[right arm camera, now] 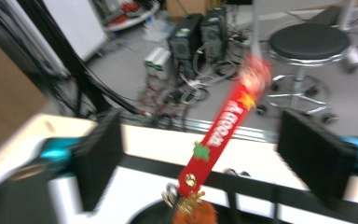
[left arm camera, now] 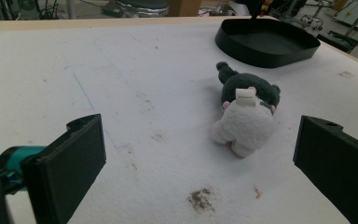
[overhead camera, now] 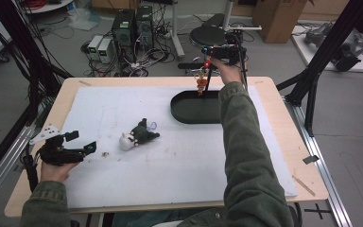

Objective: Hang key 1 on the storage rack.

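**What the pictures are keeping back**

The right gripper view is smearing with motion blur: the lettering on the red strap [right arm camera: 223, 135] is staying unreadable, and the orange charm [right arm camera: 193, 212] under it is running off the bottom edge. In the high view, the person's sleeve [overhead camera: 246, 142] is covering the right end of the black tray [overhead camera: 189, 111]. The plush toy [left arm camera: 247, 119] is facing away in the left gripper view, and print on its tag is too small.
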Demonstrator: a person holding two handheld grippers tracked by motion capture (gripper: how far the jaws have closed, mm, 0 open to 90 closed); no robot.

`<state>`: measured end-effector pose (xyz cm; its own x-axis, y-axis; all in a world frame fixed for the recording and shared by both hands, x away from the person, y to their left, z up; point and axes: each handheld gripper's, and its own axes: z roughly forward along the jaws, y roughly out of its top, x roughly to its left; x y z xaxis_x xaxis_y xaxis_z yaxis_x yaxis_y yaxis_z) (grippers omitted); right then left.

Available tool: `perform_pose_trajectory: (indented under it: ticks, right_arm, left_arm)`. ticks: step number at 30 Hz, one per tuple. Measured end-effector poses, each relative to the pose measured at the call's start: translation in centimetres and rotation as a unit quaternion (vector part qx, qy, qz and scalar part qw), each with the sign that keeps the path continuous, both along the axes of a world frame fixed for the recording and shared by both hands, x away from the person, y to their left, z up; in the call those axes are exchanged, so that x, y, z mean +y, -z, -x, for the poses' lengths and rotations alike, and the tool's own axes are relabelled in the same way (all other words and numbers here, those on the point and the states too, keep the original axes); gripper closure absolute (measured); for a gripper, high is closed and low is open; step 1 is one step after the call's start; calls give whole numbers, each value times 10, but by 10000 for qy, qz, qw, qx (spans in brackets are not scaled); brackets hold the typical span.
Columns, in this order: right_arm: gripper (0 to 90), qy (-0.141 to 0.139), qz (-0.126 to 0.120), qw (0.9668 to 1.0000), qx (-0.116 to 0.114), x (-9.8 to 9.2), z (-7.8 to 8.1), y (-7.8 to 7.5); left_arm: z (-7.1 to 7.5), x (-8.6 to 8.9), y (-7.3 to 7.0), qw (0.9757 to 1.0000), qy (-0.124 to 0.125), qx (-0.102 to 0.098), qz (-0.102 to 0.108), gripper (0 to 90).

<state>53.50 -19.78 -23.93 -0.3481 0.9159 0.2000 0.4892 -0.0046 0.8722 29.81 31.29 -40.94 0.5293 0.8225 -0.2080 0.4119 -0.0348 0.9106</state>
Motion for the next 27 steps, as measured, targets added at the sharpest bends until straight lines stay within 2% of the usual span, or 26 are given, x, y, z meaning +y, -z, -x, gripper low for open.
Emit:
perform_pose_trajectory:
  ticks: [2,7,10,14,17,19,21,27]
  right_arm:
    - [6,19,159,9998,-77,-1,6,-4]
    - [5,-262,366,9988,-176,-5,20,-8]
    - [4,-410,519,9976,-187,-7,28,-4]
    - [5,-525,578,9969,-82,-10,34,4]
    - [5,-612,580,9964,-117,-12,40,8]
    - [5,-662,554,9963,-33,-14,43,11]
    - [5,-791,661,9946,115,-14,46,13]
    - [5,-971,778,9921,176,-11,57,9]
  left_arm:
    - [0,0,0,10000,16,13,-28,26]
    - [1,-1,-1,10000,14,4,-32,26]
    - [1,-1,-1,10000,16,12,-32,26]
    - [2,-1,-1,10000,13,22,-44,26]
    - [1,-1,-1,10000,9,23,-37,26]
    - [2,-1,-1,10000,16,35,-34,26]
    - [2,-1,-1,10000,14,30,-48,26]
    - [3,0,-1,10000,-15,19,-32,26]
